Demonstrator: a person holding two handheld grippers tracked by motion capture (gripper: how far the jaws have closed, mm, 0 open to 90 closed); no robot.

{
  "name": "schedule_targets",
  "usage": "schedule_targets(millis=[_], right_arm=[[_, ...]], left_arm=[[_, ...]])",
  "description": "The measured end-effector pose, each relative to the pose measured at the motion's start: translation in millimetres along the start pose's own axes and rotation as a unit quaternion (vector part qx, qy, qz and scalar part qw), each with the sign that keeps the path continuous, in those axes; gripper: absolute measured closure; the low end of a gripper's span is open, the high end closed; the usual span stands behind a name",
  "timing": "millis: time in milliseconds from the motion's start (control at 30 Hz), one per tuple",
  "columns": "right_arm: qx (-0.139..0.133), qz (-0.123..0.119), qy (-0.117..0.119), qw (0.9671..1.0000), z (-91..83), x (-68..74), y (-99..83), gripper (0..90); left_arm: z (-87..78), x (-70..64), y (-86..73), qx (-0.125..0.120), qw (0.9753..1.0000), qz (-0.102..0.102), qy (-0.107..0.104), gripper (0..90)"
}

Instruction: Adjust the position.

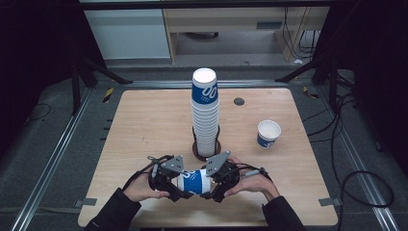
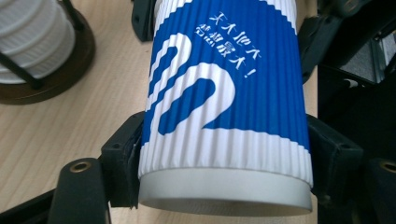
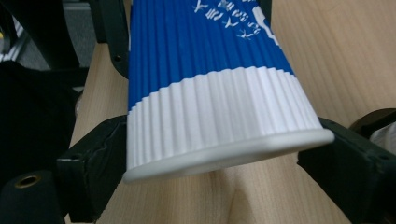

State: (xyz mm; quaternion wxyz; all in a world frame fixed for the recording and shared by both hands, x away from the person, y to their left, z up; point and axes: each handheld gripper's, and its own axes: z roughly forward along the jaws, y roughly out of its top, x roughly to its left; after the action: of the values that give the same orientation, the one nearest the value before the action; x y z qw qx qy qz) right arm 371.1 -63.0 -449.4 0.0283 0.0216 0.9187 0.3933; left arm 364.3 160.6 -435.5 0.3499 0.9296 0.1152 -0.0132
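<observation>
gripping one blue-and-white cup (image 1: pixel 193 181) sideways at the table's six o'clock, left gripper (image 1: pixel 179 188) and right gripper (image 1: pixel 210 188) both clamp it; next, probably pulling nested cups apart.

A light wooden table (image 1: pixel 144 125) with rounded corners carries the things. Near its middle stands a dark round holder (image 1: pixel 207 150) bearing a tall stack of ribbed white cups (image 1: pixel 205 115), the topmost banded in blue. To the right, well apart from the stack, a single blue-and-white cup (image 1: pixel 268 134) stands upright with its mouth open, and a small dark round disc (image 1: pixel 238 101) lies toward the far edge.
</observation>
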Motion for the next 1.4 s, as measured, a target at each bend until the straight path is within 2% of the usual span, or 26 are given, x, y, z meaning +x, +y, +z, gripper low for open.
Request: schedule_targets(millis=[167,200,267,400,500,600,767,933,1067,1267,1400], right_arm=[[-0.044,0.02,-0.023,0.9986,-19.2,-6.5,-0.3,8.1],[-0.054,0.025,-0.027,0.9978,-24.3,-8.1,-0.8,8.0],[-0.077,0.035,-0.04,0.9957,-34.1,-11.1,-1.6,7.9],[-0.123,0.055,-0.052,0.9895,-50.3,-16.2,-3.5,7.8],[-0.151,0.067,-0.049,0.9851,-57.0,-17.8,-5.0,7.9],[-0.167,0.072,-0.04,0.9826,-58.2,-18.0,-4.7,7.8],[-0.175,0.069,-0.025,0.9818,-54.5,-15.2,-1.6,8.0],[-0.192,0.07,-0.001,0.979,-50.5,-13.0,1.6,8.1],[-0.189,0.067,0.01,0.9797,-45.4,-11.5,2.8,8.2],[-0.188,0.068,0.032,0.9792,-36.0,-8.8,4.5,9.4],[-0.195,0.072,0.05,0.9768,-34.2,-8.3,4.4,12.5]], left_arm=[[-15.2,7.8,-4.8,-0.036,0.9992,-0.014,0.006,26.0],[-19.1,9.1,-6.2,-0.05,0.9986,-0.018,0.009,26.0],[-27.0,11.4,-8.1,-0.079,0.9965,-0.025,0.007,26.0],[-41.6,12.8,-10.3,-0.141,0.9897,-0.028,0.001,25.9],[-48.2,11.9,-10.5,-0.162,0.9864,-0.027,0.005,25.9],[-49.6,10.9,-9.6,-0.177,0.9839,-0.027,0.001,25.9],[-46.7,8.0,-6.5,-0.181,0.9832,-0.021,-0.007,25.9],[-40.1,4.1,-3.1,-0.174,0.9844,-0.013,-0.016,26.0],[-33.9,1.0,-0.3,-0.168,0.9855,-0.006,-0.021,26.0],[-28.0,-2.9,2.3,-0.166,0.9856,0.001,-0.034,26.1],[-27.5,-4.2,3.1,-0.169,0.985,0.004,-0.037,26.2]])
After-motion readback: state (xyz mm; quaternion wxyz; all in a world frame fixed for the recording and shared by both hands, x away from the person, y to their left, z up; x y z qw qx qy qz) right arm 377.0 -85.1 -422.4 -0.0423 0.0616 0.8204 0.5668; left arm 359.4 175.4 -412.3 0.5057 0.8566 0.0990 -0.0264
